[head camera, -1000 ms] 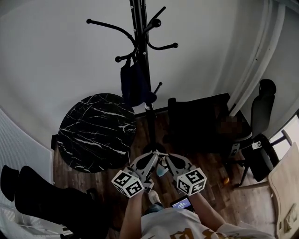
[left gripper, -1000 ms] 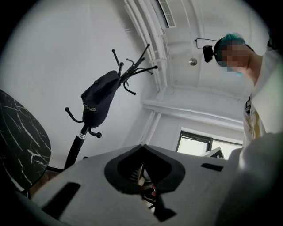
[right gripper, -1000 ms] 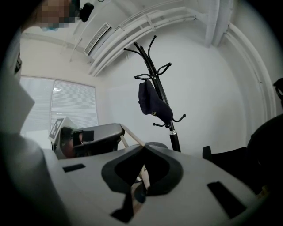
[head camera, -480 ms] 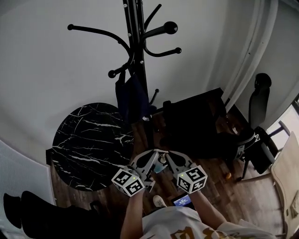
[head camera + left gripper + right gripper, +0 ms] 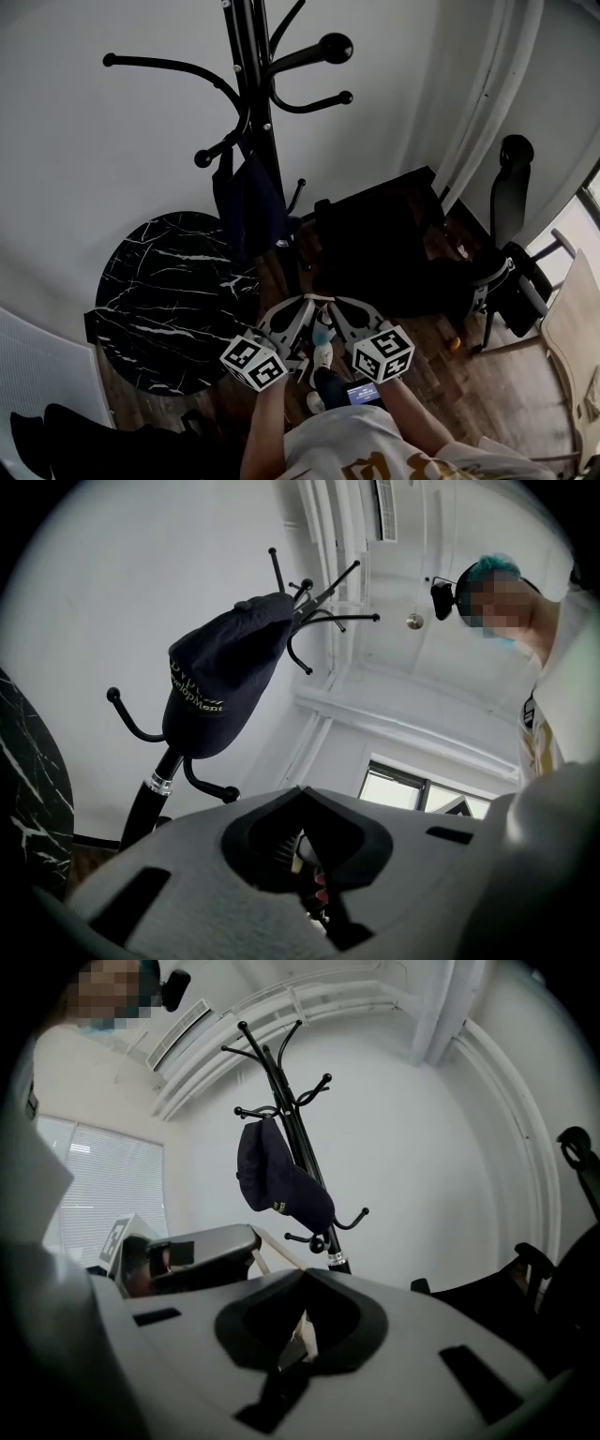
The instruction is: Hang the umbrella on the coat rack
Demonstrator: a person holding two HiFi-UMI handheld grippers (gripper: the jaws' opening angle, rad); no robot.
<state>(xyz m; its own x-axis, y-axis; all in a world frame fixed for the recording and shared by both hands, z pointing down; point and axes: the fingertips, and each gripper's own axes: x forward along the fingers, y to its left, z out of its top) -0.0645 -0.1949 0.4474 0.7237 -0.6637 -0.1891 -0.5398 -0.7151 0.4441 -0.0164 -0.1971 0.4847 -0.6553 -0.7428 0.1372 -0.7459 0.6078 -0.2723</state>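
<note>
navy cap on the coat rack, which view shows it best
The left gripper view: the navy cap is large there, with its top button and yellow lettering clear. The right gripper view shows it smaller, hanging from a hook. The head view shows only a dark shape beside the coat rack pole.

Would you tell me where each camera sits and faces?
Head view: on the person's head, steeply down at coat rack, floor, left claw, right claw; forearms, shirt show.
Left gripper view: on left claw, tilted up at dark cap and ceiling; torso at right.
Right gripper view: on right claw, tilted up; left claw at left.
All share coat rack and dark cap.
</note>
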